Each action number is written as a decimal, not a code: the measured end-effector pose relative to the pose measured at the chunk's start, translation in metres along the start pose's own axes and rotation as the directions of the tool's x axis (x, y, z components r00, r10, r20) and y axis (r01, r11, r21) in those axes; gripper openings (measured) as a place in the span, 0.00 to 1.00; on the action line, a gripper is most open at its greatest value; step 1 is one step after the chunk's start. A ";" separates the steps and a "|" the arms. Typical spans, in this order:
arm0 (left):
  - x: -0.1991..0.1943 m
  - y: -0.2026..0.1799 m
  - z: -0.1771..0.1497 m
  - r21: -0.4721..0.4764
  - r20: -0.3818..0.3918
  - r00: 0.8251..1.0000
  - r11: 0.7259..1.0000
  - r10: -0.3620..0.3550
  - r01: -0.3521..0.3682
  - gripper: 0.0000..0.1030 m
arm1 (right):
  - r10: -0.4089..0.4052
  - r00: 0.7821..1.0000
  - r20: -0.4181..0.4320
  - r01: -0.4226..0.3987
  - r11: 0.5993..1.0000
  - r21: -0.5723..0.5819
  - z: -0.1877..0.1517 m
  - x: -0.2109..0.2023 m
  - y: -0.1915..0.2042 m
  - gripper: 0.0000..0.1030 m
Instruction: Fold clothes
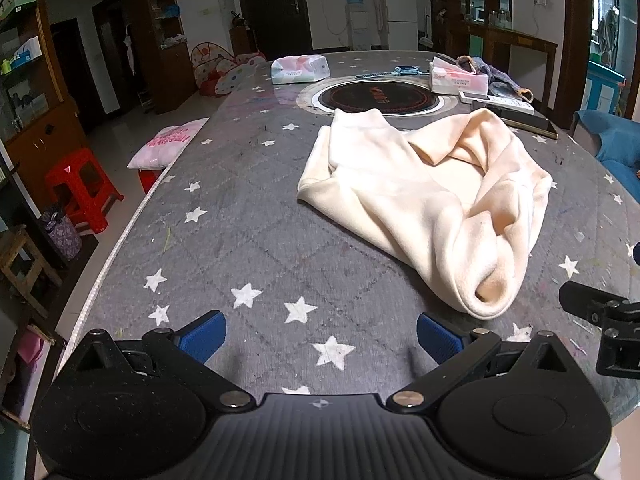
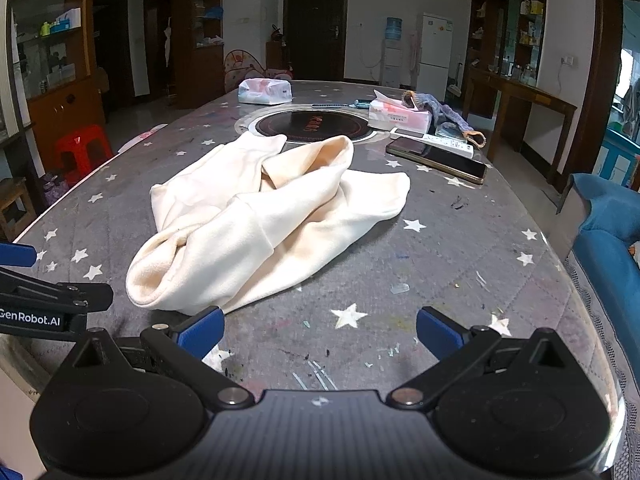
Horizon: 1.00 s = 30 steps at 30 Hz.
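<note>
Left wrist view: the left gripper hangs low over the star-patterned bench, jaws spread wide and holding nothing. The cream garment lies crumpled ahead and to the right, bunched in loose rolls, one rolled edge nearest the camera. It is not folded flat. Part of the right gripper shows at the right edge.

Right wrist view: the right gripper also stands with jaws spread, empty, just short of the garment's near rolled edge. A phone and a remote lie beyond, apart from the cloth.

Assessment: the fabric looks soft, light and fleece-like, so it should drape and slump. Hemmed edges or corners appear the soundest places to pinch; the bunched middle would likely gather several layers.
</note>
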<state>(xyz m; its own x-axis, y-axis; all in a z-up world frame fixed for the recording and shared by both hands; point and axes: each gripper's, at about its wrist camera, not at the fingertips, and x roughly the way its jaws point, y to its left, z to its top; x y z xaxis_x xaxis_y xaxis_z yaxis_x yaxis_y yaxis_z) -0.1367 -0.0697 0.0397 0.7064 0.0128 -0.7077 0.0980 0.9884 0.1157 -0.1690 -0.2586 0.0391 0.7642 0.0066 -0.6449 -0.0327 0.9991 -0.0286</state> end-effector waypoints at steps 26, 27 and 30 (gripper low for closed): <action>0.011 0.017 0.039 -0.014 0.041 0.999 1.000 0.020 -0.020 1.00 | 0.032 0.999 0.008 -0.032 0.999 -0.030 0.035 0.019 -0.003 1.00; 0.012 0.018 0.042 -0.014 0.044 0.999 1.000 0.020 -0.019 1.00 | 0.035 0.999 0.010 -0.034 0.999 -0.036 0.038 0.020 -0.003 1.00; 0.015 0.018 0.050 -0.010 0.047 0.999 1.000 0.016 -0.015 1.00 | 0.037 0.999 0.012 -0.036 0.998 -0.046 0.047 0.024 -0.003 0.99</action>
<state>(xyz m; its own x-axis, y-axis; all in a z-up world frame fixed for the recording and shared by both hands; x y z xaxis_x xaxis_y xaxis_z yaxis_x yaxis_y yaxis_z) -0.0891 -0.0591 0.0662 0.7402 0.0211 -0.6721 0.0804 0.9896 0.1196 -0.1202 -0.2596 0.0601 0.7700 0.0436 -0.6365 -0.0900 0.9951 -0.0408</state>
